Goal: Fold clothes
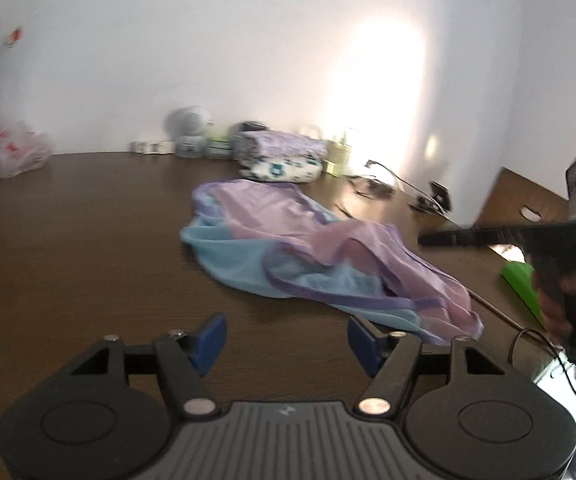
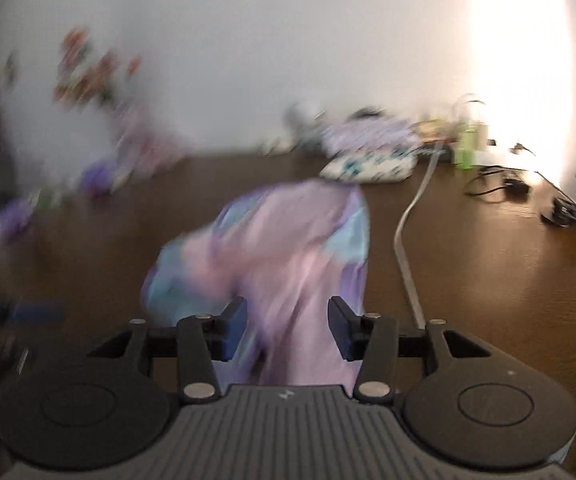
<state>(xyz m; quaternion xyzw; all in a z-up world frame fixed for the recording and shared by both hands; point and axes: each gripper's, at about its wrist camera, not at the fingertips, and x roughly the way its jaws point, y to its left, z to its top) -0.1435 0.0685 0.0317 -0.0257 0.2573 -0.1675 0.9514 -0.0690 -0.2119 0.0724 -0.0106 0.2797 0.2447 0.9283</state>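
A thin pink and light-blue garment [image 1: 288, 248] with purple trim lies crumpled on the dark wooden table [image 1: 68, 260]. My left gripper [image 1: 288, 340] hovers just short of its near edge, jaws wide apart with nothing between the blue pads [image 1: 210, 340]. In the left wrist view, my right gripper [image 1: 568, 232] is at the right, held by a hand. In the blurred right wrist view, the garment [image 2: 288, 248] runs between the jaws of my right gripper [image 2: 288, 328]. The jaws stand apart and the pads [image 2: 234, 324] do not pinch the cloth.
A stack of folded clothes [image 1: 280, 160] sits at the back by the white wall, among small items and a round white device [image 1: 188, 120]. Black cables [image 1: 392, 188] and a white cord [image 2: 406, 248] lie on the right. A green object [image 1: 522, 284] is at the right edge, a plastic bag [image 1: 20, 152] at the left.
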